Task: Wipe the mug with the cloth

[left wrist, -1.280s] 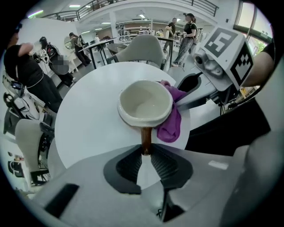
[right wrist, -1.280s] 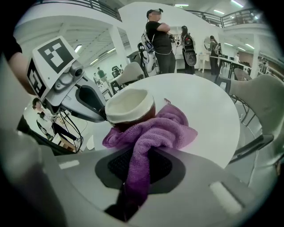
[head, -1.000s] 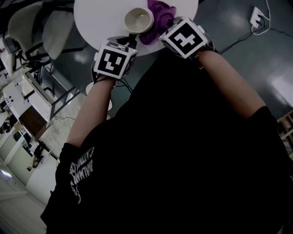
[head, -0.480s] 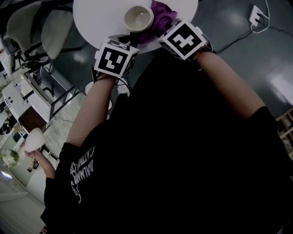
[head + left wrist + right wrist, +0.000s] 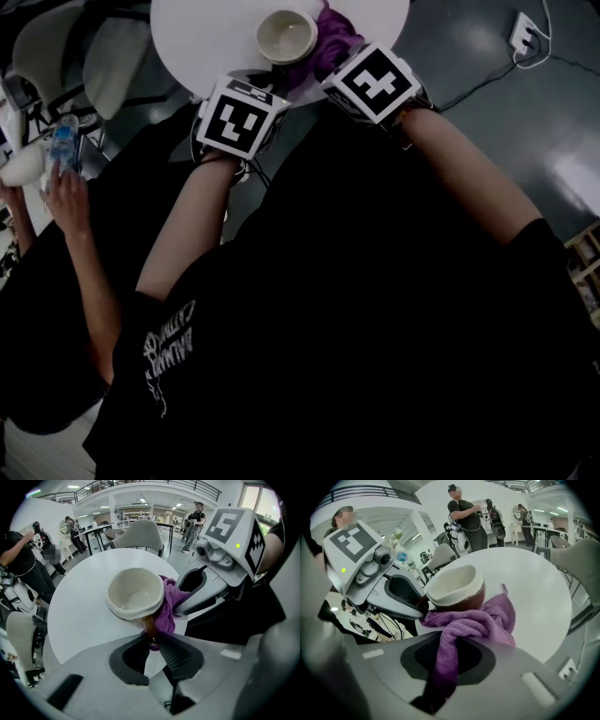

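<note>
The mug (image 5: 285, 36) is cream inside and brown outside. It hangs over the near part of the round white table (image 5: 202, 37). My left gripper (image 5: 151, 641) is shut on the mug's brown handle (image 5: 148, 626), with the mug (image 5: 133, 594) tipped up just beyond the jaws. My right gripper (image 5: 449, 654) is shut on the purple cloth (image 5: 476, 620), which is bunched against the brown side of the mug (image 5: 457, 590). In the head view the purple cloth (image 5: 330, 42) shows to the right of the mug, between it and the right gripper's marker cube.
A person in black (image 5: 56, 272) stands close at my left with a bottle (image 5: 62, 141) raised. Chairs (image 5: 112, 56) stand round the table's left side. A wall socket with a cable (image 5: 525, 36) lies on the floor at right. People and desks fill the hall behind.
The person at my left has stepped in close, raising a bottle. Both grippers, the mug and the cloth have barely shifted; the cloth sits slightly higher against the mug.
</note>
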Available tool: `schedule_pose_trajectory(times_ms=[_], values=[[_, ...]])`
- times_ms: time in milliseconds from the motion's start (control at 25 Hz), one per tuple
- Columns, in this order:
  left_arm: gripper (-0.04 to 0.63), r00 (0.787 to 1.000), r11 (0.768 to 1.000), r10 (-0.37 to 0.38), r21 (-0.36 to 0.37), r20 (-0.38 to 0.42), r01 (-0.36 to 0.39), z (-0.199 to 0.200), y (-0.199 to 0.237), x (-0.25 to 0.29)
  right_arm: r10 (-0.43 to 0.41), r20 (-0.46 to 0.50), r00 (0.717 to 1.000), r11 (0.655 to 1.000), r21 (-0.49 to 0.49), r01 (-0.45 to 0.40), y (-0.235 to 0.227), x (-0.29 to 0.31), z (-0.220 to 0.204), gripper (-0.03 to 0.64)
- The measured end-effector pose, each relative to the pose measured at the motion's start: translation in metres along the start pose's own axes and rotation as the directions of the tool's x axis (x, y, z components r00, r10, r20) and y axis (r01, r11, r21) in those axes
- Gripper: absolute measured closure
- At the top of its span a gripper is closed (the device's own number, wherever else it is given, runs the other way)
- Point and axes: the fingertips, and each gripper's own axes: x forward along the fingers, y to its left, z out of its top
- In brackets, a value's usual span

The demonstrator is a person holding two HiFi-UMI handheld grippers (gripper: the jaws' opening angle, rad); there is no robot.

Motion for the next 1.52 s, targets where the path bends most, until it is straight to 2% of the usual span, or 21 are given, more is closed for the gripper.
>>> schedule_pose_trajectory(times_ms=[160, 400, 800, 1000, 1240, 1520], values=[[0.52, 1.0, 1.0, -0.027, 0.014, -0.008, 0.027, 0.002, -0.006, 0.003, 0.067, 0.032, 0.997, 0.993, 0.094, -0.07, 0.008, 0.003, 0.001, 0.545], [0.52, 0.999, 0.999, -0.034, 0.031, -0.011, 0.034, 0.003, -0.012, 0.003, 0.119, 0.073, 0.99, 0.966, 0.221, -0.133, 0.014, 0.003, -0.002, 0.546], [0.518, 0.998, 0.994, -0.061, 0.087, -0.026, 0.063, 0.003, -0.023, 0.004, 0.203, 0.169, 0.964, 0.905, 0.343, -0.251, 0.027, 0.003, 0.001, 0.548], [0.517, 0.998, 0.995, -0.057, 0.084, -0.034, 0.059, -0.008, -0.024, 0.003, 0.242, 0.215, 0.946, 0.882, 0.359, -0.307, 0.039, 0.001, 0.004, 0.546], [0.517, 0.998, 0.994, -0.052, 0.098, -0.036, 0.055, -0.014, -0.023, 0.001, 0.252, 0.256, 0.933, 0.868, 0.367, -0.335, 0.049, -0.003, 0.008, 0.546], [0.515, 0.999, 0.992, -0.04, 0.121, -0.032, 0.044, -0.021, -0.022, 0.001, 0.24, 0.287, 0.927, 0.905, 0.281, -0.321, 0.062, -0.017, 0.016, 0.548]])
